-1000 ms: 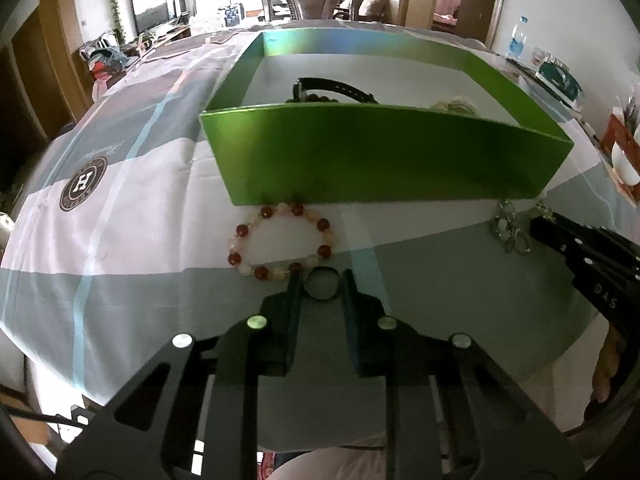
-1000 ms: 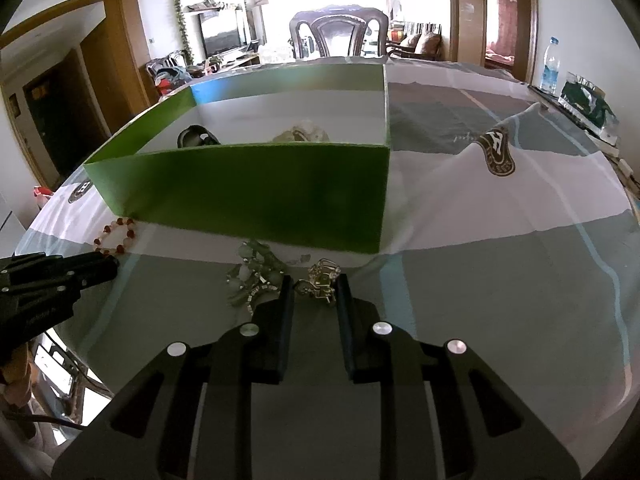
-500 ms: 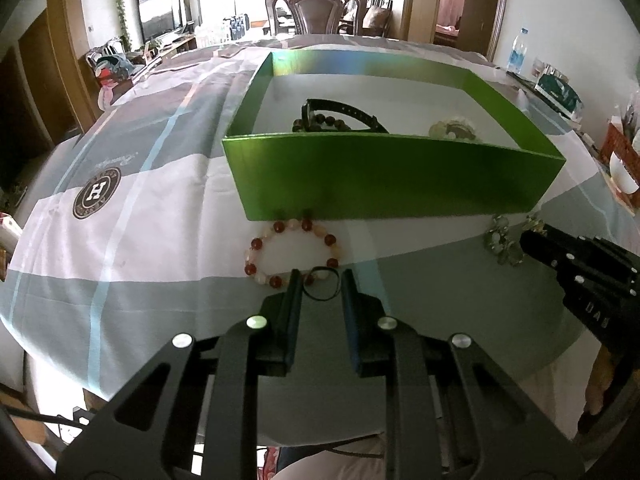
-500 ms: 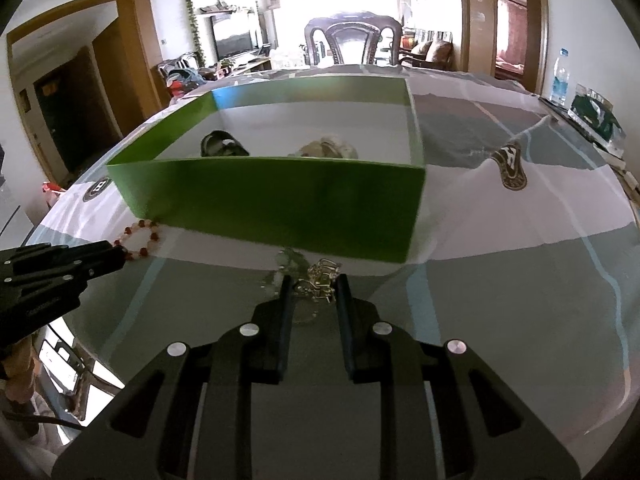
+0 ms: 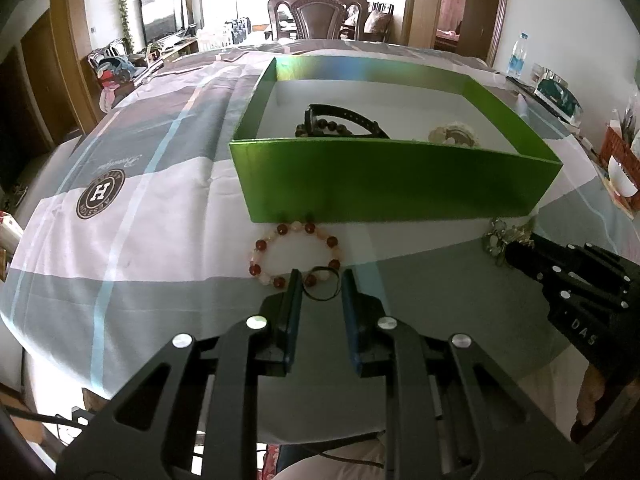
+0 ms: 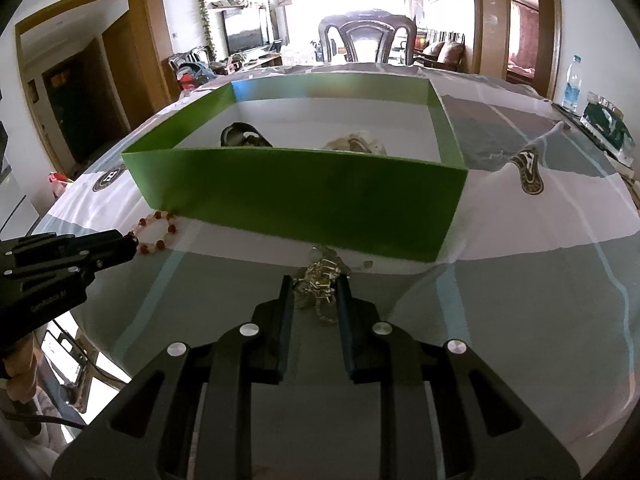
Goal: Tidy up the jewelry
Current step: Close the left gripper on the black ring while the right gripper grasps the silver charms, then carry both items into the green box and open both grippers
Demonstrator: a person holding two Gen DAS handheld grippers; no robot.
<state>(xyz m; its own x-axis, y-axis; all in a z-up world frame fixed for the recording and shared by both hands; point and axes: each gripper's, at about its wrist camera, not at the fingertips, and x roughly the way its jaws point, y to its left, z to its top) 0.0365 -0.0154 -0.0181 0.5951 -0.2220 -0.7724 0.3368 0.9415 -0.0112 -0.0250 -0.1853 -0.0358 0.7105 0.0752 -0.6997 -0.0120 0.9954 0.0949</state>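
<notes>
I pinch the ring (image 5: 321, 289) in my left gripper (image 5: 319, 280) and the brooch (image 6: 318, 278) in my right gripper (image 6: 315, 282); I lift both well clear of the box (image 5: 392, 184) wall before releasing.

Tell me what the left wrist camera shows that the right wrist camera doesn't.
Only the left wrist view shows the thin dark ring between the left gripper fingers, and the whole beaded bracelet. Only the right wrist view shows the metal jewelry cluster close up between the right gripper fingers. Both show the green box with a black watch inside.
</notes>
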